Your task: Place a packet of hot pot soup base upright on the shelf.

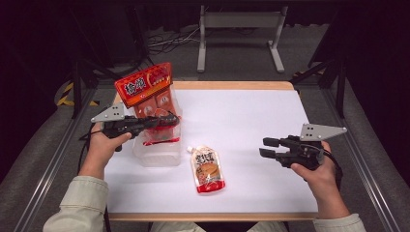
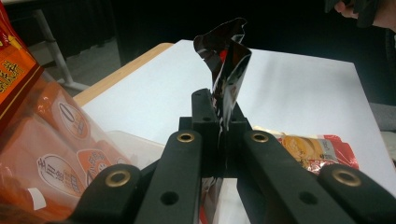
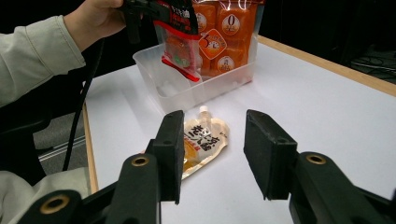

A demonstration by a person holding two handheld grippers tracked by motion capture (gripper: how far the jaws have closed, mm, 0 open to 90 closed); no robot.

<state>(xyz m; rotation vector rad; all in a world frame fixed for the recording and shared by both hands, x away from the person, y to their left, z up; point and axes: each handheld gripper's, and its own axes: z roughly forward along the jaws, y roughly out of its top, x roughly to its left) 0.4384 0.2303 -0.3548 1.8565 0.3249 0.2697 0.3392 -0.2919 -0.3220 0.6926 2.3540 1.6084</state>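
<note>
Packing snack bags into a clear box looks like the job here, and the person seems partway through it.

Nearest to the person, a spouted pouch (image 1: 208,170) lies flat on the white desk (image 1: 251,121), not yet picked up. It sits between the two hands, just in front of the box.

At the right, the right hand-held gripper (image 1: 269,147) hovers low over the desk with its jaws apart. Nothing is between them. It points toward the pouch but is well apart from it.

Farther back, at the left, the left hand-held gripper (image 1: 167,119) is pinched tight on the top edge of a small red packet (image 3: 180,42). The packet hangs down into the clear box (image 1: 157,152). A big orange bag (image 1: 147,89) already stands in that box, just behind the packet.

I think the next move is to let the red packet go so it drops into the box beside the orange bag. Then the pouch on the desk needs a grip, likely from the right hand-held gripper.
</note>
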